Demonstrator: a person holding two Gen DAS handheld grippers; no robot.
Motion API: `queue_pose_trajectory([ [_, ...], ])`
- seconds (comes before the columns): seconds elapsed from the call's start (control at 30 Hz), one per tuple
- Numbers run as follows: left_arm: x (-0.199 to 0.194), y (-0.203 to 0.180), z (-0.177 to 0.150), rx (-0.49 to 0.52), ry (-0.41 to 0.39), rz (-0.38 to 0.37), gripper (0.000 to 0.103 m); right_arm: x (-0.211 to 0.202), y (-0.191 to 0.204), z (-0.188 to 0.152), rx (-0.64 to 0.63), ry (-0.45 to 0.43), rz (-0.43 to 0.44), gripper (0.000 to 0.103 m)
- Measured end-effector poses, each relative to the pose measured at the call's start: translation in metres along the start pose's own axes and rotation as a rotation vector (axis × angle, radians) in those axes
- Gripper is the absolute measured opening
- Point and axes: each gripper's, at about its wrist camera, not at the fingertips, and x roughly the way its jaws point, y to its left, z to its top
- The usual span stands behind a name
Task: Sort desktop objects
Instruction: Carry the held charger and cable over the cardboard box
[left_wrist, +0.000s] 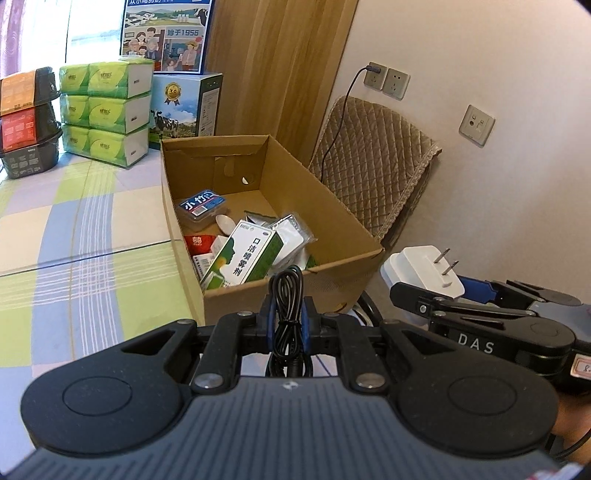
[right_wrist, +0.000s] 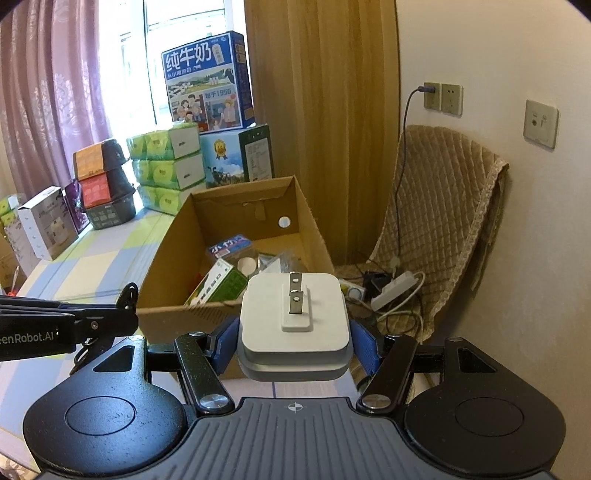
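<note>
left wrist view: the left claw (left_wrist: 287, 325) pinches a black cord (left_wrist: 286, 314) between its blue pads, just in front of the near edge of the box (left_wrist: 295, 291). the box is open on top and has a green pack (left_wrist: 245, 262) and other small things in it. the table (left_wrist: 74, 229) is bare to the left of the box. the right claw (left_wrist: 443, 291) is close on the right.

right wrist view: the right claw (right_wrist: 293, 332) squeezes a white plug (right_wrist: 293, 325), prongs up, just before the box (right_wrist: 162, 258) edge. the left claw (right_wrist: 127, 295) is just to the left.
</note>
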Motion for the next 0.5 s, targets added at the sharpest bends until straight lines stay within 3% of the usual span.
queue_pose_trajectory([
  [0.5, 0.024, 0.011, 0.023, -0.022, 0.007, -0.001, 0.01, 0.025, 0.005, 0.028, -0.037, -0.013, 0.02, 0.062],
])
